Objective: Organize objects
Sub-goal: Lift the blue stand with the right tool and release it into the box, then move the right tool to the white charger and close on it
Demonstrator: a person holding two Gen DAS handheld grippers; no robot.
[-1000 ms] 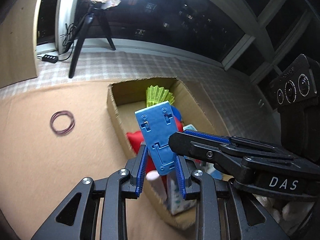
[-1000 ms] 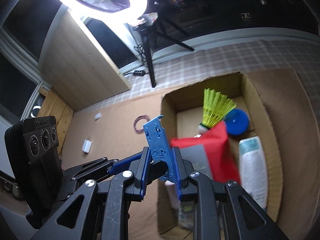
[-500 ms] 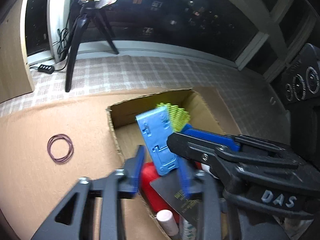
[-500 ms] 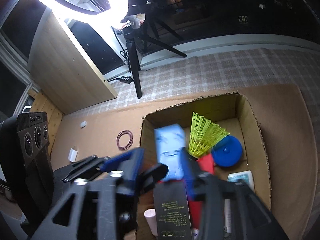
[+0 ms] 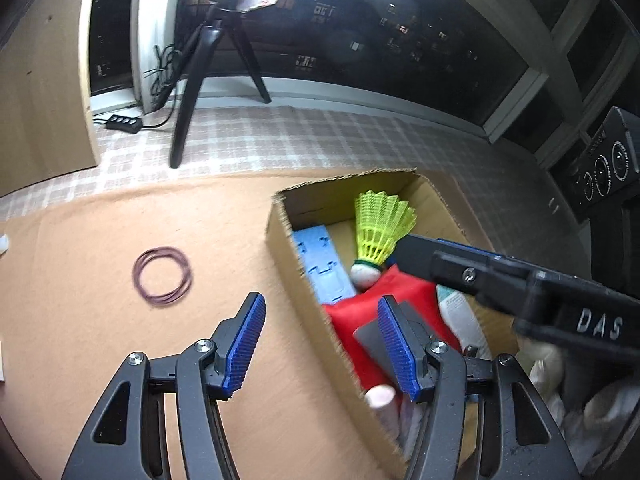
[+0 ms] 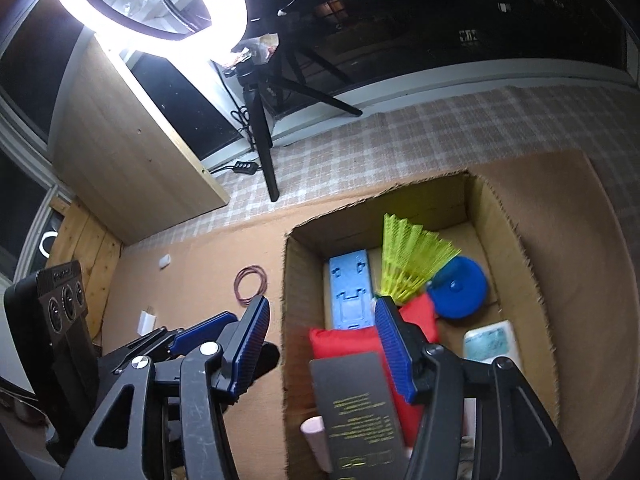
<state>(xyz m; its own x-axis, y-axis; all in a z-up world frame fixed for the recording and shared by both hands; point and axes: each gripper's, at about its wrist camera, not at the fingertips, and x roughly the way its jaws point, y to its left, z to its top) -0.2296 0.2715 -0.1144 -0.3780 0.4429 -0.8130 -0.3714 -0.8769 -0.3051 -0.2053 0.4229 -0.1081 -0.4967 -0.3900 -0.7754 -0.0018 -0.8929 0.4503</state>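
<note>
1. While night fills the window behind, a ring light on a black tripod glares over my desk, which is laid with a tan felt-like mat; a checked cloth runs beyond it toward 12 o'clock.
2. A light wooden panel stands at 10 o'clock in the right wrist view.
3. The cardboard box sits open, its cut edges rough and corrugated.
4. Inside it, the light blue plastic holder lies flat along the wall at 9 o'clock, slotted and rectangular.
5. Beside it lie a yellow mesh shuttlecock, a round blue disc, a red fabric pouch and a matte black booklet.
6. My left tongs are opening with nothing between them, straddling the box's near wall.
7. My right tongs are likewise opening and hold nothing; their ribbed blue pads cover part of the pouch.
8. A maroon ring of rubber bands lies on the mat at 9 o'clock of the box.
9. A white bottle and a pink tube are partly cut off; the small white bits on the mat I cannot identify.
</note>
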